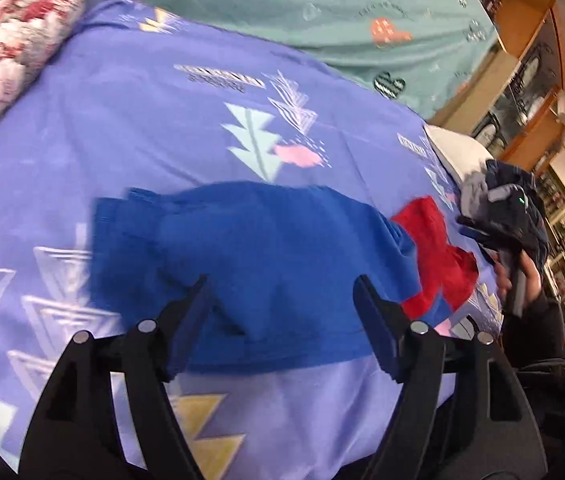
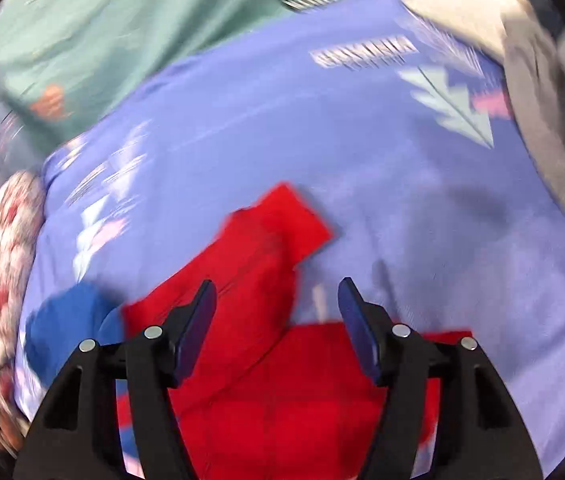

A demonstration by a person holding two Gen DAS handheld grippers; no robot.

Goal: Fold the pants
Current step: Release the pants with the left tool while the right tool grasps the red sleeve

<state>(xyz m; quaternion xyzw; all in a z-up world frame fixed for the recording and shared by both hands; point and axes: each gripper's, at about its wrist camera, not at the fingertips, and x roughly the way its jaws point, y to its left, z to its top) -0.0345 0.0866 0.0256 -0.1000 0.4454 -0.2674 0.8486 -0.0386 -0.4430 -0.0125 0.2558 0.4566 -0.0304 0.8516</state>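
Blue pants [image 1: 250, 276] beside red pants [image 2: 282, 380], purple sheet [image 1: 142, 128] all round.

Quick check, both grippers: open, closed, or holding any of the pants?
Left gripper: open, holding nothing, over the blue pants.
Right gripper: open, holding nothing, over the red pants.

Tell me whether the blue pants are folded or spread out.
Folded. The blue pants lie as a compact rectangle on the purple sheet, with stacked layer edges at the left end and no separate legs showing. The left gripper hovers open above them.
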